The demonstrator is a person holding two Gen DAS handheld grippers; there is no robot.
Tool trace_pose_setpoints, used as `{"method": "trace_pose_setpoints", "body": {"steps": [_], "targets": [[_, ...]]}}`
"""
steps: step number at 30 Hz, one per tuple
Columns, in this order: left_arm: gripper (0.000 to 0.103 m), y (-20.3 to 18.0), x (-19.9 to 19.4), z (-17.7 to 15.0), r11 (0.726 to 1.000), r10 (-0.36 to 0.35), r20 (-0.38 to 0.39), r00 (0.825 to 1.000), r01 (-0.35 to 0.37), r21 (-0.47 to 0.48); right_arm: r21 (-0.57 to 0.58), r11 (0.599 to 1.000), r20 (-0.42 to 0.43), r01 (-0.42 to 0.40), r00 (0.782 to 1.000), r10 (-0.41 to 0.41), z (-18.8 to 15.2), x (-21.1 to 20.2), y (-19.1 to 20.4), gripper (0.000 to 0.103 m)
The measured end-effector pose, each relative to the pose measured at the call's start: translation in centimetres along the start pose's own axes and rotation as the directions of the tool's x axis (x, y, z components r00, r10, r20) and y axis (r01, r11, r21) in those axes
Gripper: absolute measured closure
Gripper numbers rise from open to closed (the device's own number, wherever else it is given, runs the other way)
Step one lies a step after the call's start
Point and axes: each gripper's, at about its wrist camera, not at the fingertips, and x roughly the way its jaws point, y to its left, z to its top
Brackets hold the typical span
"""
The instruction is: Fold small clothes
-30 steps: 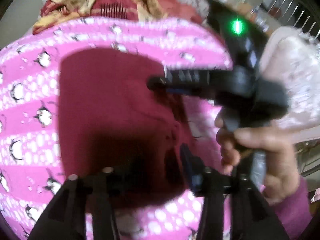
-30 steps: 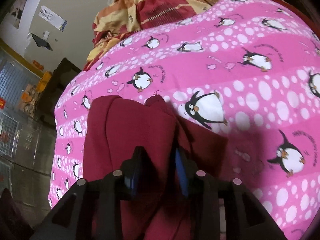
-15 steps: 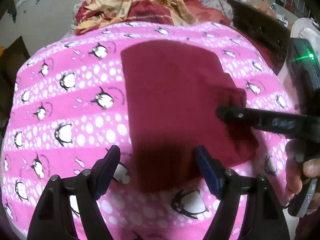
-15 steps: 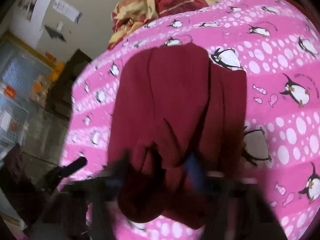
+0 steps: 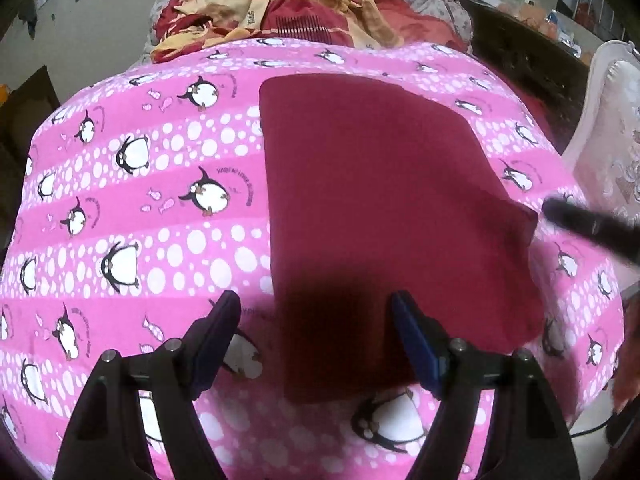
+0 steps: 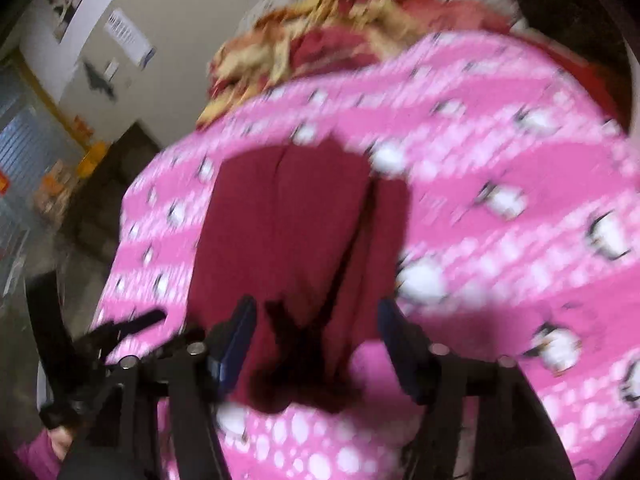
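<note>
One maroon garment, soft, light and limp, lies folded on the penguin blanket; left tool released over its near edge, right tool opening, nothing gripped; best taken by a corner.

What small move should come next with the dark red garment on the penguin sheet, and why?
Probably a regrasp at the near edge for another fold. The dark red garment lies folded on the penguin sheet; neither gripper holds it. The left gripper is open over its near edge. The right gripper has its jaws opening with cloth between them, and a corner juts out there.
</note>
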Motion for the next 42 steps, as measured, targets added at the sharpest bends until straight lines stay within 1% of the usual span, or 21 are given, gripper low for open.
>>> {"method": "trace_pose_setpoints", "body": {"steps": [3, 4, 5, 6, 7, 8, 10, 11, 13, 15, 17, 21, 22, 25, 29, 33, 36, 38, 40, 42], "targets": [[0.026, -0.1, 0.8, 0.4, 1.0, 0.01, -0.014, 1.0, -0.01, 0.001, -0.061, 0.998, 0.0, -0.013, 1.0, 0.013, 1.4, 0.9, 1.8, 0.037], [0.026, -0.2, 1.1, 0.4, 1.0, 0.011, -0.02, 1.0, -0.011, -0.003, -0.087, 0.996, -0.006, -0.016, 1.0, 0.016, 1.5, 1.5, 2.6, 0.039], [0.026, -0.2, 1.2, 0.5, 1.0, 0.011, -0.021, 1.0, -0.011, -0.006, -0.119, 0.993, -0.02, -0.02, 1.0, 0.018, 1.6, 2.5, 3.6, 0.045], [0.026, -0.2, 1.4, 0.5, 1.0, 0.011, -0.022, 1.0, -0.011, -0.009, -0.149, 0.989, -0.043, -0.013, 0.999, 0.006, 1.6, 3.7, 4.4, 0.049], [0.026, -0.2, 1.6, 0.5, 1.0, 0.012, -0.028, 1.0, -0.012, -0.012, -0.167, 0.986, -0.063, 0.011, 0.998, -0.021, 1.6, 4.8, 4.7, 0.054], [0.026, -0.2, 1.8, 0.6, 1.0, 0.013, -0.032, 0.999, -0.013, -0.014, -0.176, 0.983, -0.078, 0.044, 0.995, -0.059, 1.5, 5.8, 4.7, 0.056], [0.026, -0.3, 2.0, 0.6, 1.0, 0.008, -0.035, 0.999, -0.008, -0.01, -0.157, 0.983, -0.1, 0.092, 0.989, -0.108, 1.1, 7.4, 3.6, 0.059], [0.025, -0.4, 2.2, 0.5, 1.0, 0.004, -0.036, 0.999, -0.005, -0.007, -0.138, 0.986, -0.108, 0.092, 0.988, -0.107, 0.9, 7.8, 2.8, 0.059], [0.023, -0.6, 2.5, 0.5, 1.0, 0.003, -0.038, 0.999, -0.003, -0.006, -0.104, 0.992, -0.114, 0.072, 0.99, -0.084, 0.6, 8.4, 1.3, 0.059], [0.023, -0.7, 2.6, 0.4, 1.0, 0.004, -0.038, 0.999, -0.004, -0.004, -0.099, 0.993, -0.104, 0.063, 0.992, -0.073, 0.4, 8.4, 1.0, 0.059], [0.023, -0.8, 2.7, 0.4, 1.0, 0.005, -0.039, 0.999, -0.005, -0.002, -0.108, 0.992, -0.103, 0.071, 0.991, -0.083, 0.3, 8.2, 1.2, 0.059], [0.023, -0.6, 2.6, 0.4, 1.0, 0.006, -0.034, 0.999, -0.007, -0.011, -0.083, 0.994, -0.1, 0.073, 0.992, -0.081, 0.1, 6.4, 1.7, 0.058], [0.023, -0.6, 2.5, 0.3, 1.0, 0.009, -0.032, 0.999, -0.009, -0.012, -0.088, 0.993, -0.092, 0.076, 0.992, -0.084, 0.1, 5.8, 2.1, 0.056], [0.022, -0.6, 2.4, 0.3, 1.0, 0.009, -0.03, 1.0, -0.01, -0.017, -0.119, 0.989, -0.08, 0.085, 0.992, -0.095, -0.5, 4.8, 3.1, 0.055], [0.022, -0.8, 2.3, 0.3, 1.0, 0.013, -0.028, 1.0, -0.013, -0.012, -0.109, 0.988, -0.119, 0.113, 0.985, -0.126, -1.7, 5.8, 2.2, 0.055], [0.022, -0.7, 2.3, 0.1, 1.0, 0.01, -0.033, 0.999, -0.01, -0.014, -0.081, 0.992, -0.11, 0.097, 0.988, -0.105, -2.1, 5.8, 1.7, 0.055], [0.022, -0.7, 2.4, 0.1, 1.0, 0.007, -0.032, 0.999, -0.008, -0.016, -0.029, 0.998, -0.087, 0.049, 0.995, -0.052, -1.3, 4.9, 1.2, 0.052], [0.022, -0.7, 2.4, 0.1, 1.0, 0.003, -0.038, 0.999, -0.004, -0.023, 0.052, 0.998, -0.048, 0.043, 0.998, -0.041, -0.4, 4.5, 0.1, 0.038], [0.022, -0.6, 2.5, 0.0, 0.999, -0.003, -0.043, 0.999, 0.001, -0.036, 0.1, 0.994, -0.032, 0.032, 0.999, -0.029, 0.6, 4.8, -0.7, 0.036], [0.022, -0.6, 2.5, 0.0, 0.999, -0.006, -0.046, 0.999, 0.004, -0.04, 0.111, 0.993, -0.043, 0.034, 0.999, -0.03, 1.5, 5.9, -1.0, 0.037]]}}
